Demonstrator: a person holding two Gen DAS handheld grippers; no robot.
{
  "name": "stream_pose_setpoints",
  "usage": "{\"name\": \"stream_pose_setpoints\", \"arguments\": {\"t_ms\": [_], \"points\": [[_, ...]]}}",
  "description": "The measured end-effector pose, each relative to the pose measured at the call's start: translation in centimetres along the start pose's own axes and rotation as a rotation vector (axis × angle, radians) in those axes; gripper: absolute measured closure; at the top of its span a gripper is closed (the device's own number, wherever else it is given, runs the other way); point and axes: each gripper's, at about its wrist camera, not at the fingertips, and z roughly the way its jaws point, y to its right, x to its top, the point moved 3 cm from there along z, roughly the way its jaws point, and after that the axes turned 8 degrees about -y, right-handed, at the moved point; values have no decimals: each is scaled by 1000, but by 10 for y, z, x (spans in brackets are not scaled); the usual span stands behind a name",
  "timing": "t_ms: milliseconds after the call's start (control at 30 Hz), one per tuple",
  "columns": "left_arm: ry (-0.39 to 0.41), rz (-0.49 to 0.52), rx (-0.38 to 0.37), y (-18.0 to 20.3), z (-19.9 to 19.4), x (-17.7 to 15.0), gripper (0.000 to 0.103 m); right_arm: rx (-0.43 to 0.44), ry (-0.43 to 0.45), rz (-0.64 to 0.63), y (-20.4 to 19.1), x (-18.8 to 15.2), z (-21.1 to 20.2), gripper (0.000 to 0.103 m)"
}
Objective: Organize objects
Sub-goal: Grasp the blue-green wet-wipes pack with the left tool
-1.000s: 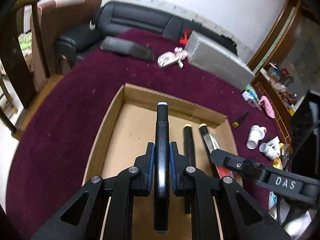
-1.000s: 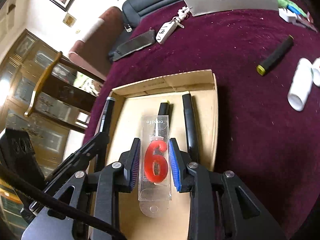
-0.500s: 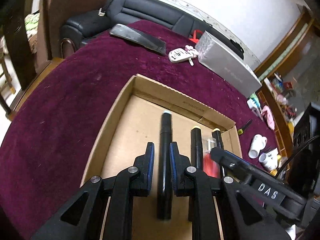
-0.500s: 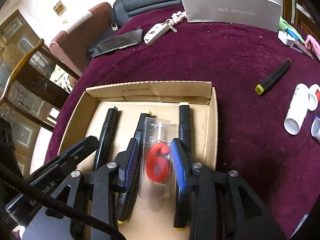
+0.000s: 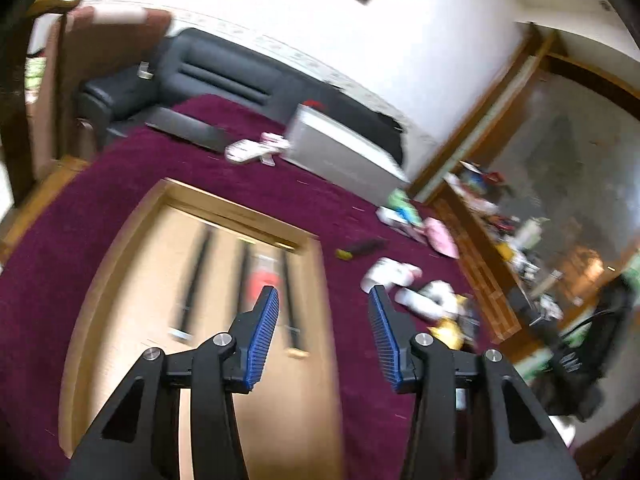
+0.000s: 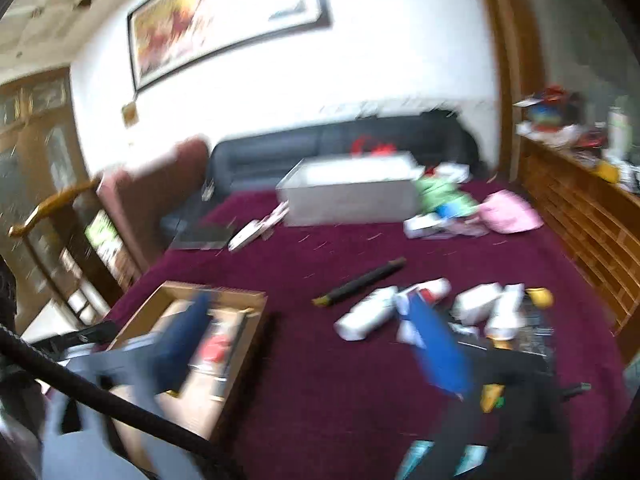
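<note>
My table, draped in maroon cloth, fills both views. The left wrist view looks straight down into the cardboard tray at about 9 o'clock, where three black markers lie side by side lengthwise with the red candle pack between the two on the right. The right wrist view shows that tray only at an angle, at 8 o'clock, its contents smeared by blur; what it gives instead is the framed painting on the wall and the black sofa at 12 o'clock.

The grey box stands at the table's far edge in both views, with a white key fob just beside it. Still loose on the cloth is a black marker with a yellow end, near 12 o'clock of my right gripper, and white tubes lie just beyond it.

My left gripper hangs above the tray's right edge, jaws spread wide and holding nothing. My right gripper is badly blurred, yet its blue pads stand far apart with nothing between them. A black cable crosses the lower left of the right wrist view, covering part of the tray.
</note>
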Motion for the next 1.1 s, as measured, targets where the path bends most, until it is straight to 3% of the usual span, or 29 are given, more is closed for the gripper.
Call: {"name": "stream_pose_setpoints", "arguments": {"t_ms": [67, 167, 267, 400, 467, 533, 633, 700, 800, 900, 1100], "points": [[-30, 5, -53, 20, 8, -10, 62, 29, -187, 37, 39, -22, 10, 0], [-93, -1, -140, 48, 24, -29, 62, -3, -314, 152, 97, -59, 20, 2], [-157, 24, -148, 67, 42, -44, 62, 34, -352, 282, 137, -83, 18, 3], [-194, 55, -113, 81, 55, -53, 62, 61, -368, 390, 156, -102, 26, 3], [-191, 59, -90, 85, 58, -55, 62, 128, -396, 434, 144, -107, 36, 3], [-195, 62, -72, 85, 58, -57, 62, 267, -443, 434, 118, -110, 52, 3], [-204, 73, -42, 84, 57, -65, 62, 473, -418, 402, 87, -94, 54, 9], [-215, 125, -3, 88, 62, -72, 62, 467, -371, 368, 86, -85, 47, 9], [-246, 210, 46, 97, 77, -82, 62, 361, -330, 313, 96, -79, 37, 9], [-283, 188, 45, 100, 94, -89, 62, 313, -303, 362, 122, -83, 29, 9], [-165, 343, 120, 126, 112, -75, 62, 243, -262, 434, 166, -91, 10, 9]]}}
